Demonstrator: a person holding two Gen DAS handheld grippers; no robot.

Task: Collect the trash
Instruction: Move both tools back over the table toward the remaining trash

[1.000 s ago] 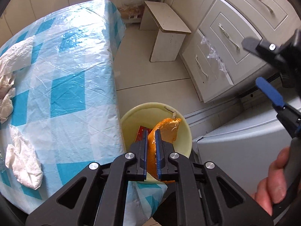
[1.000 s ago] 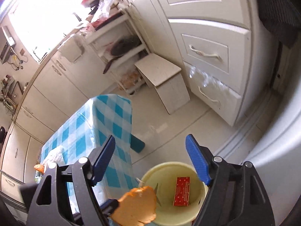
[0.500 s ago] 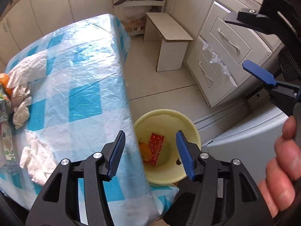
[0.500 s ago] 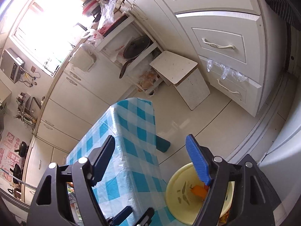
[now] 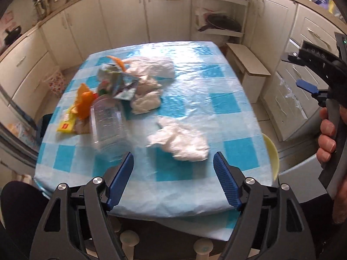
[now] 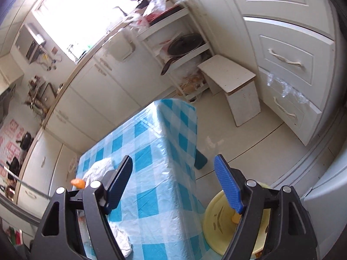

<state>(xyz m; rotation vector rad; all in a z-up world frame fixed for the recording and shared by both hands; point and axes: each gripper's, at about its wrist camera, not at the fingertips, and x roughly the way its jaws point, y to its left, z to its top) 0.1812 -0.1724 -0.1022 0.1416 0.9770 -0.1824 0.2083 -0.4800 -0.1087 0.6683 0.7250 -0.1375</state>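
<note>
My left gripper (image 5: 173,173) hovers over the near edge of the blue checked table (image 5: 216,108), its jaws opening with nothing between them. Just ahead of it lies a crumpled white tissue (image 5: 180,145). Further left are a clear plastic cup (image 5: 108,125), orange peel (image 5: 84,104), a yellow wrapper (image 5: 65,127), foil packets (image 5: 121,82) and more tissues (image 5: 147,101). The yellow bin (image 6: 216,216) stands on the floor at the table's right, with orange peel (image 6: 235,217) inside. Above the bin, my right gripper (image 6: 173,179) is open and empty.
A white stool (image 6: 234,80) stands on the floor beyond the table, by a shelf rack (image 6: 184,47) with pans. White drawers (image 6: 288,65) line the right wall. A hand (image 5: 327,143) holds the right gripper at the left view's right edge.
The left gripper let the orange peel drop into the yellow bin, opened wide and swung from the bin back over the table. The right gripper shifted slightly, still open.
</note>
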